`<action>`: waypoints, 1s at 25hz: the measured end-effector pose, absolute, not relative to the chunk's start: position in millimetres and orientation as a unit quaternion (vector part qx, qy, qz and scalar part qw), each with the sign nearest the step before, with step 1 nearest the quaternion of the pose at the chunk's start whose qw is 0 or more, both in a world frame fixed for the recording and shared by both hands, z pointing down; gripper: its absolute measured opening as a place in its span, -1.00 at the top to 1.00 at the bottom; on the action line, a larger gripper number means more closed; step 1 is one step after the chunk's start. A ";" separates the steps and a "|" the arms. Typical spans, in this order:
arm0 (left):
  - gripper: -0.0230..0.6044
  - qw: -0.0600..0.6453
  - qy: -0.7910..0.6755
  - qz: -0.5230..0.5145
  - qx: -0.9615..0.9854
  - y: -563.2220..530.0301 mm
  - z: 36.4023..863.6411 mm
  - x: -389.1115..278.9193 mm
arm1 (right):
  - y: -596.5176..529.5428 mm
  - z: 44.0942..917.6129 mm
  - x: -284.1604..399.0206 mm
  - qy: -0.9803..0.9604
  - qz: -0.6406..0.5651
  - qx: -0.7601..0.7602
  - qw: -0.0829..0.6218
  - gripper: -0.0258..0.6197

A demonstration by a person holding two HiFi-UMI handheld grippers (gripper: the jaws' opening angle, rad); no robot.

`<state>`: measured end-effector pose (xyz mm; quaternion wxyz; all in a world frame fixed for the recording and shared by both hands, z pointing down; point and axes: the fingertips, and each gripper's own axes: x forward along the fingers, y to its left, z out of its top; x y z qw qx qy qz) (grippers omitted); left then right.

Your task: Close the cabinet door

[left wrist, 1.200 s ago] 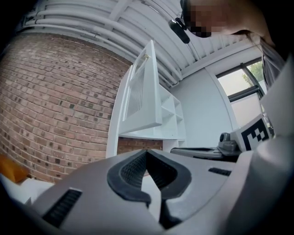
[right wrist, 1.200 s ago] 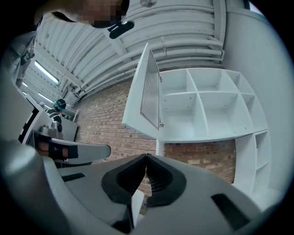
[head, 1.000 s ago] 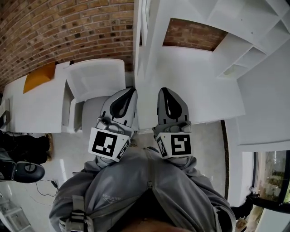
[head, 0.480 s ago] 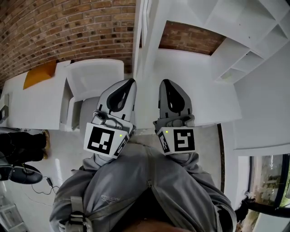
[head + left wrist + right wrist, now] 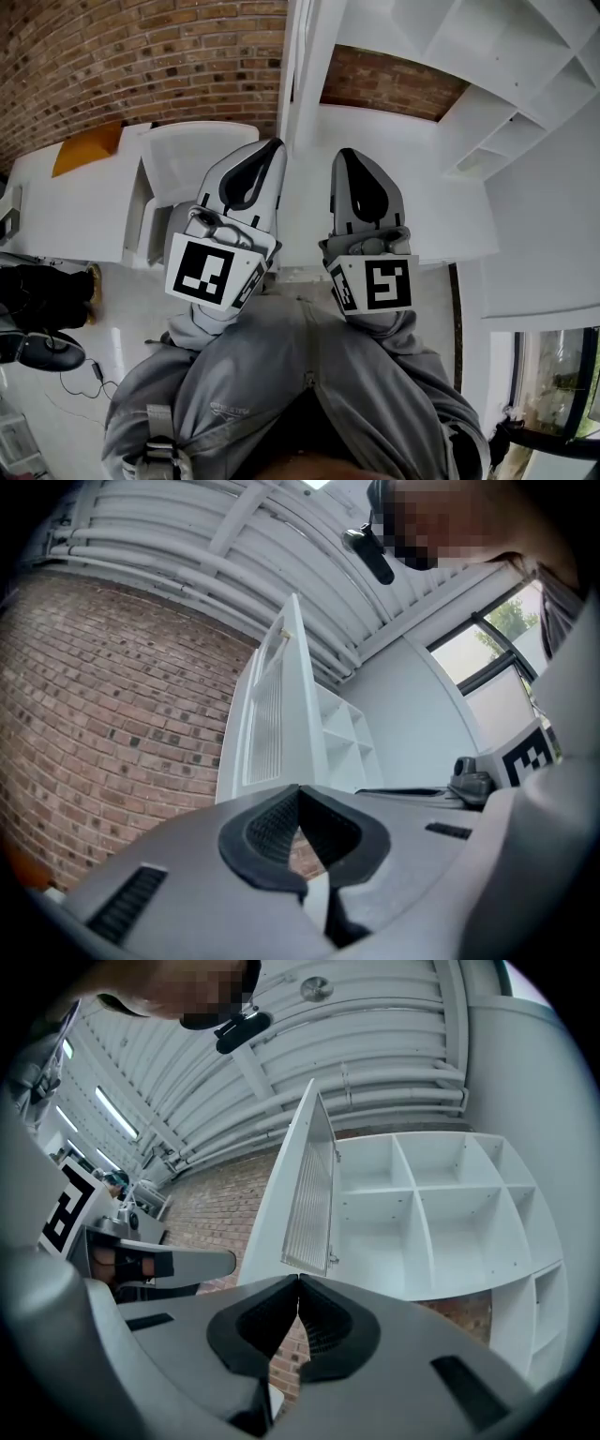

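The white cabinet door (image 5: pixel 302 66) stands open and shows edge-on just beyond my two grippers. In the right gripper view the door (image 5: pixel 309 1190) has a slatted panel and swings out from the open white shelving (image 5: pixel 441 1213). The left gripper view shows the door's (image 5: pixel 270 714) other face, with shelves (image 5: pixel 342 747) behind it. My left gripper (image 5: pixel 277 144) (image 5: pixel 298 789) and right gripper (image 5: pixel 343 154) (image 5: pixel 298 1280) are held side by side, both shut and empty. They point at the door's lower edge, apart from it.
A brick wall (image 5: pixel 141 56) runs behind the door on the left. Below it are white furniture (image 5: pixel 66 211) with an orange patch (image 5: pixel 87 150) and a white seat (image 5: pixel 197 159). A window (image 5: pixel 561 375) is at the lower right. Grey sleeves (image 5: pixel 309 375) fill the bottom.
Both grippers have risen together and tilted up slightly toward the door's lower edge. Their jaws stayed shut. The door has not moved.
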<state>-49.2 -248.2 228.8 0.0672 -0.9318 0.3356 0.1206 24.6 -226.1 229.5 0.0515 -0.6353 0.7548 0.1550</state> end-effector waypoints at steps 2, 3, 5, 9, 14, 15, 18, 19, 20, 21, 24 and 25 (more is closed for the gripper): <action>0.91 0.076 0.336 0.125 -0.930 -247.9 220.5 -49.6 | -225.5 219.7 24.4 0.754 0.165 -0.633 0.056 0.84; 0.91 0.079 0.335 0.128 -0.930 -247.8 216.3 -50.1 | -225.3 214.4 24.0 0.754 0.170 -0.632 0.058 0.84; 0.91 0.085 0.333 0.134 -0.929 -248.2 208.5 -51.3 | -225.8 204.1 22.1 0.753 0.181 -0.629 0.063 0.84; 0.91 0.102 0.333 0.137 -0.927 -249.2 196.3 -51.8 | -226.2 185.5 18.1 0.753 0.201 -0.623 0.068 0.84; 0.91 0.124 0.330 0.152 -0.923 -248.3 174.7 -55.5 | -225.9 163.9 11.4 0.752 0.228 -0.614 0.071 0.84; 0.91 0.129 0.329 0.154 -0.922 -247.4 170.2 -55.9 | -225.4 160.2 10.5 0.752 0.232 -0.613 0.073 0.84; 0.91 0.150 0.330 0.162 -0.918 -243.2 157.1 -57.3 | -221.5 148.6 8.5 0.751 0.244 -0.609 0.079 0.84; 0.91 0.156 0.330 0.164 -0.916 -241.9 152.9 -57.4 | -220.0 144.2 8.2 0.750 0.248 -0.608 0.081 0.84; 0.91 0.161 0.329 0.167 -0.915 -241.0 149.2 -57.2 | -218.6 139.8 8.0 0.749 0.253 -0.607 0.083 0.84; 0.91 0.164 0.328 0.169 -0.915 -240.4 145.8 -56.9 | -217.4 135.6 7.4 0.748 0.258 -0.606 0.084 0.84; 0.91 0.171 0.328 0.173 -0.913 -239.7 137.4 -57.4 | -215.3 124.4 3.4 0.746 0.274 -0.601 0.084 0.84; 0.91 0.173 0.328 0.175 -0.912 -239.9 134.5 -57.9 | -215.1 121.0 1.8 0.747 0.277 -0.599 0.084 0.84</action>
